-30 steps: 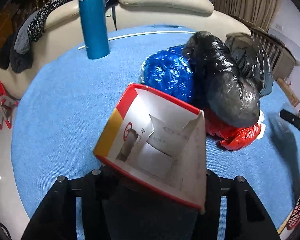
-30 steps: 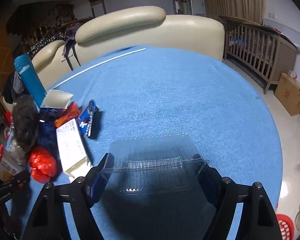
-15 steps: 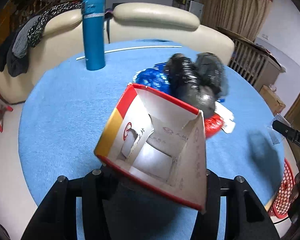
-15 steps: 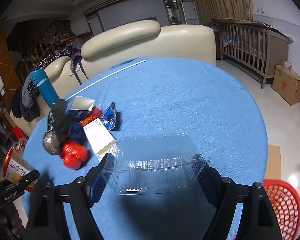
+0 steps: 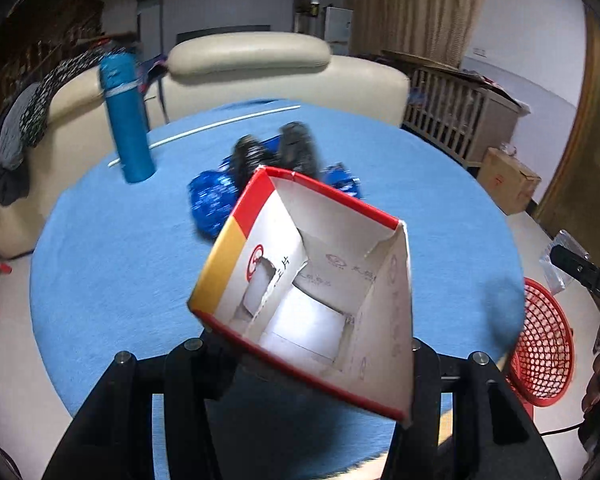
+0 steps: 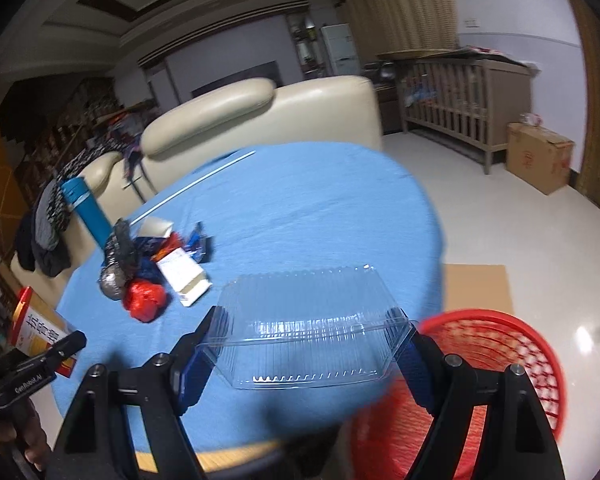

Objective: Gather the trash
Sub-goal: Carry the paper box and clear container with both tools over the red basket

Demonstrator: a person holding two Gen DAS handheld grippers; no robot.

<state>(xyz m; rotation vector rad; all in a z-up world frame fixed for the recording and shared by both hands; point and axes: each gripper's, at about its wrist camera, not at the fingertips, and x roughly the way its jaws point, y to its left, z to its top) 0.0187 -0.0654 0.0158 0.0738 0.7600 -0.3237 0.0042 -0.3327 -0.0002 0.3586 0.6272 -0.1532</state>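
Trash in both claws: left gripper [image 5: 300, 360] pinches an open red-and-yellow carton [image 5: 307, 292] by its lower end, mouth facing the camera; right gripper [image 6: 303, 356] is clamped on a clear plastic clamshell [image 6: 307, 328], blue pads on its short ends.

Red mesh basket [image 6: 499, 360] sits on the floor just below and right of the right claw, off the edge of the blue round table [image 6: 300, 200]. From the left claw it is low and far right [image 5: 539, 344].

Doing the drop well, as I read it:
- Right first. Get the clamshell fully over the rim, then release; it's light and wide, so it could catch the rim and tip out.
- Keep the carton tilted back so it doesn't slip while waiting.
- Bring the left claw across only once the right clears, so they don't clash.

Remaining pile of bags and wrappers [image 6: 148, 268] lies ahead-left of the right claw, next to a blue bottle [image 6: 86, 208] that probably stays.
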